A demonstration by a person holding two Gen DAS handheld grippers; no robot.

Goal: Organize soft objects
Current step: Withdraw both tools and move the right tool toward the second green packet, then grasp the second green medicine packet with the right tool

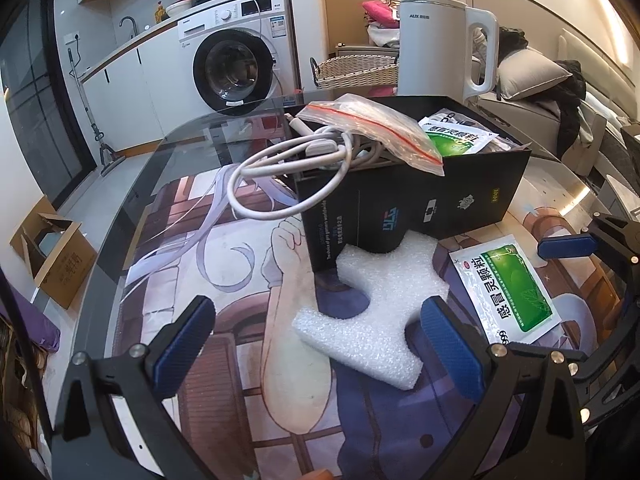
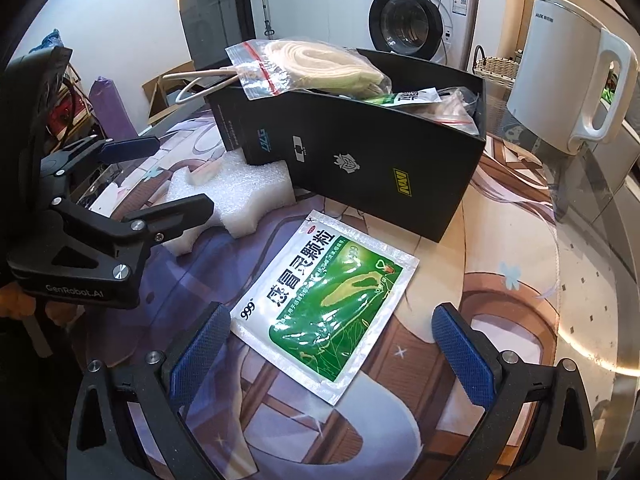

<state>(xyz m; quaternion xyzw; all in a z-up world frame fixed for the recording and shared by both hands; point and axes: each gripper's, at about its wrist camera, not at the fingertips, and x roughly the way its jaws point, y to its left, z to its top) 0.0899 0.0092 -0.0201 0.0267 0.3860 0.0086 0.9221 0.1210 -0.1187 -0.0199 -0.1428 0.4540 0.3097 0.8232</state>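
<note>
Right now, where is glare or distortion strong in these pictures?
Right wrist view: glare streaks over the green sachet, blurring its print, and a bright band runs along the table edge. Left wrist view: fisheye bends the kettle and darkens the corners.

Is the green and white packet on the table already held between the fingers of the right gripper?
No, the packet lies flat on the table, and the right gripper is open above it with both fingers apart from it.

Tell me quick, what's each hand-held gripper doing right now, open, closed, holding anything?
Left hand-held gripper: open, holding nothing, over the white foam piece.
Right hand-held gripper: open, holding nothing, over the green sachet.
</note>
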